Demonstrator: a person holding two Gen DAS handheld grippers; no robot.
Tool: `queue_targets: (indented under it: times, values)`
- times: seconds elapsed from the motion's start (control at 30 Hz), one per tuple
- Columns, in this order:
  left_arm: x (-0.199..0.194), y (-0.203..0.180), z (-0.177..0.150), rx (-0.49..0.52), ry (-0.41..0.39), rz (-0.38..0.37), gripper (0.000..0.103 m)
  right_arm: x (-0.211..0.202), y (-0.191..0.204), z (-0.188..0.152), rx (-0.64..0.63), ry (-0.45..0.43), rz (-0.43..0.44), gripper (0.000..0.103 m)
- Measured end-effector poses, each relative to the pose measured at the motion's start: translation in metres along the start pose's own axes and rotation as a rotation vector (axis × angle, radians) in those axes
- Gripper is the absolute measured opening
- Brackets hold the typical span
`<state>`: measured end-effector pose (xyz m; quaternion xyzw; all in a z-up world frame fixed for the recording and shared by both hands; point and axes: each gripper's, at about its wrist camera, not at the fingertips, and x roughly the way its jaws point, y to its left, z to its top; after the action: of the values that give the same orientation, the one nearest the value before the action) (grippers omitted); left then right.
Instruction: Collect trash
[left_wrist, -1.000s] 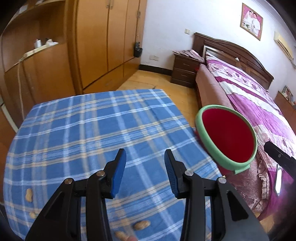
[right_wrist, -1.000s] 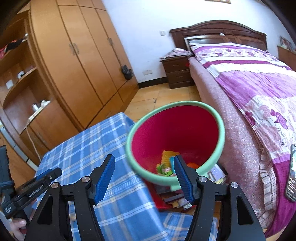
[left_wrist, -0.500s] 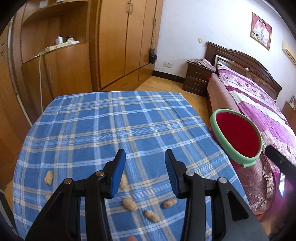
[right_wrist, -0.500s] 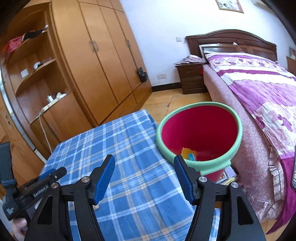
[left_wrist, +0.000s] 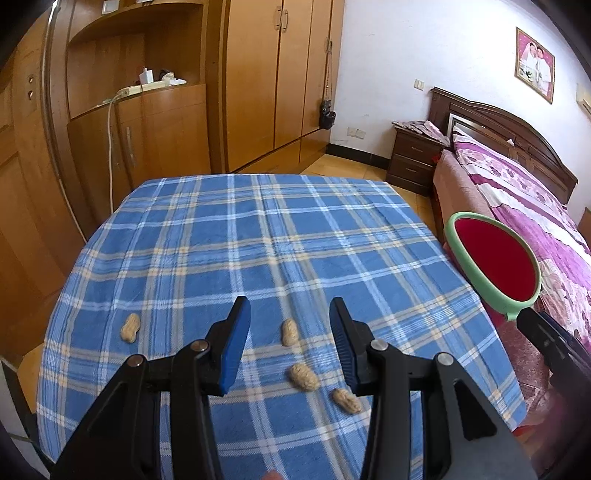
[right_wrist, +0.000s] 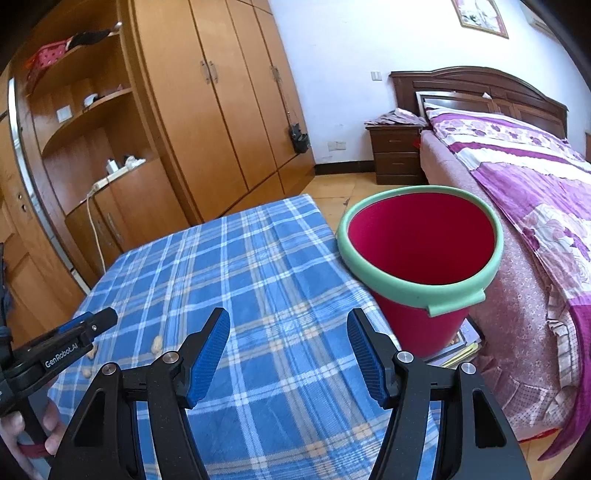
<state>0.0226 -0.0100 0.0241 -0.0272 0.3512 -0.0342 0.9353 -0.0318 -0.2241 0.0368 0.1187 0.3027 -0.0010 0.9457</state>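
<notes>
Peanuts (left_wrist: 290, 332) on cloth – btwn left hand-held gripper (left_wrist: 290, 326) tips, gripper open, empty.

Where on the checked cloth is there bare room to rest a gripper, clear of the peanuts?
The far half of the tablecloth, toward the wardrobe, is bare, as is the strip along the edge beside the red bin. The near part is crowded: four peanuts lie there, three clustered between and just beyond the left gripper fingers, one off to its left.
</notes>
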Motion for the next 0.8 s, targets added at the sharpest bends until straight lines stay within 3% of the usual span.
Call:
queue_targets:
  times: [0.8]
  values:
    - [0.0, 0.0095, -0.0105, -0.006, -0.018, 0.043, 0.045, 0.0049, 0.0092, -0.0095, -0.01, 0.027, 0.01, 0.067]
